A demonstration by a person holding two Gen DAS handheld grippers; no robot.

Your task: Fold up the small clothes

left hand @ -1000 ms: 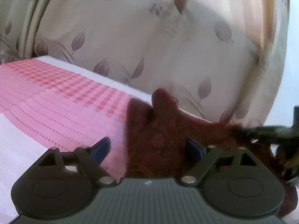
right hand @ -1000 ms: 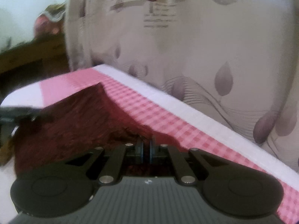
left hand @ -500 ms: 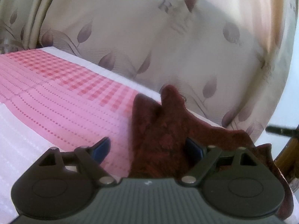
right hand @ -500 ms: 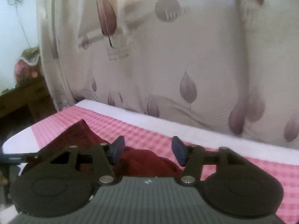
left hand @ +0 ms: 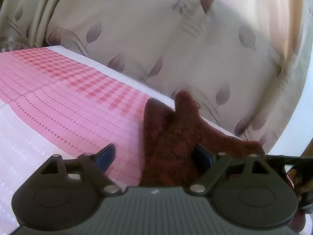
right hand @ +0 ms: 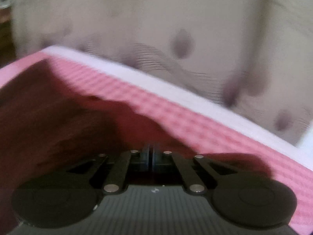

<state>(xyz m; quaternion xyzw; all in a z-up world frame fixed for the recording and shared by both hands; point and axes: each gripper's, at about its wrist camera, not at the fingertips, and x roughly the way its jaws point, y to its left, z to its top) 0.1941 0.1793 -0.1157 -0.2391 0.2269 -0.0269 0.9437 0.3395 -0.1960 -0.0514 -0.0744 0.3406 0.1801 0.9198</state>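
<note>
Left tongs (left hand: 154, 156) gape over the maroon garment (left hand: 172, 137); right tongs (right hand: 151, 154) just snapped together, pinching apparently nothing. Folding barely begun, garment rumpled.

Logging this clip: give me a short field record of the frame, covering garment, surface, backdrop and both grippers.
garment: dark red fuzzy garment, lying on the cloth, two points sticking up at its far end
surface: pink checked cloth with a white border
backdrop: beige curtain with a leaf print
left gripper: jaws wide open, over the garment's edge, pads not pressing it
right gripper: jaws just closed, pads together at the garment's edge; whether fabric is pinched cannot be told, the view is blurred
</note>
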